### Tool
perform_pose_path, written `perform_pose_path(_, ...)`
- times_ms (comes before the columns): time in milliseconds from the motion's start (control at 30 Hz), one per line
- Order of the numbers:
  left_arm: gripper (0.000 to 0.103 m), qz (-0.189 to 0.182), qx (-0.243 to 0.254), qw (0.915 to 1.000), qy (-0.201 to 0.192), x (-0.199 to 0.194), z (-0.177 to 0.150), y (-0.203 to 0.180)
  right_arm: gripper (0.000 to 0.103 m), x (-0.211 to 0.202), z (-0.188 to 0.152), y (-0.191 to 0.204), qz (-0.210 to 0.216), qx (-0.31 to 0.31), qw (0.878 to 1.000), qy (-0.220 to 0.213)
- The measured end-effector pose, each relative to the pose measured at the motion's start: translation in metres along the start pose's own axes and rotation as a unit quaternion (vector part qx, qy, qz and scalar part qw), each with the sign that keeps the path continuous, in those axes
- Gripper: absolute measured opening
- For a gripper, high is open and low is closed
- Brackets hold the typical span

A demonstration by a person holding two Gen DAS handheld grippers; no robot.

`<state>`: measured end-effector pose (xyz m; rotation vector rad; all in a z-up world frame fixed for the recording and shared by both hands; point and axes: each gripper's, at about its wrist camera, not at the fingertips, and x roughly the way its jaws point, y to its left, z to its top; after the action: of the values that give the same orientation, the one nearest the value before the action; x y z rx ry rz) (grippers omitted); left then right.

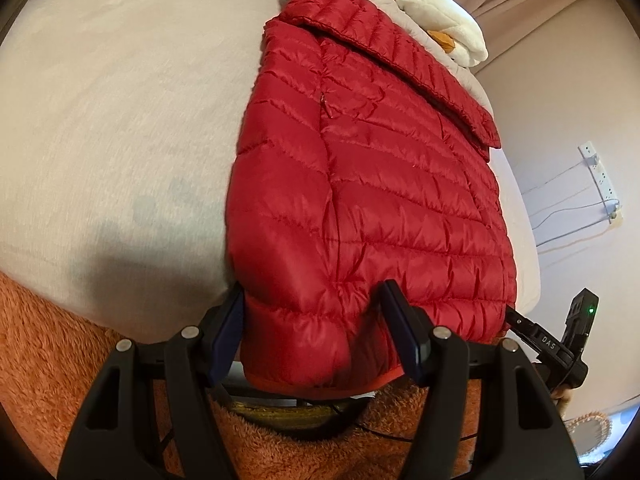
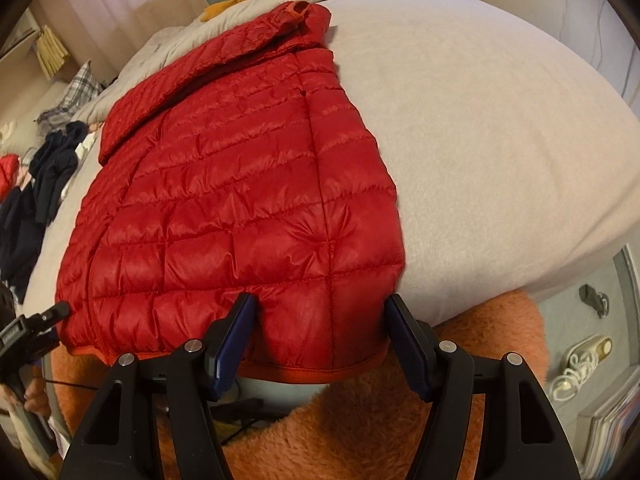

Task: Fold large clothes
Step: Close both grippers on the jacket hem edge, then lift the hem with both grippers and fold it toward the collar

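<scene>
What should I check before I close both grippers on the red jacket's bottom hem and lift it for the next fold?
1. Left gripper straddles the red jacket at its hem corner: ok.
2. Right gripper straddles the opposite hem corner: ok.
3. Pads gripping the fabric: cannot tell, the jaws stand wide around puffy cloth.
4. Sleeve folded flat across the back: ok.
5. Bed bare beside the jacket; plush toy sits beyond the collar: ok.
6. Hem overhangs the orange blanket, which the pads could catch: cannot tell.
</scene>
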<state>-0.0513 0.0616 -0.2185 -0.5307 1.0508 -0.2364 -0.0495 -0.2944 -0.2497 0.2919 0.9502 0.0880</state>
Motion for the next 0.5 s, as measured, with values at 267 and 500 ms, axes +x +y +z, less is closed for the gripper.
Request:
perform_pose_path(267,0.042,0.014,0.006,0.9998,-0.014,0.002,0.004,-0.001,0.065,0.002,-0.001,-0.003,0.005,-0.002,1.0,-0.001)
perform_pose_path(500,0.016,0.013,0.035,0.9992,-0.011,0.007,0.004,-0.014,0.05,0.0,-0.002,-0.002,0.012,-0.007,1.0,-0.009)
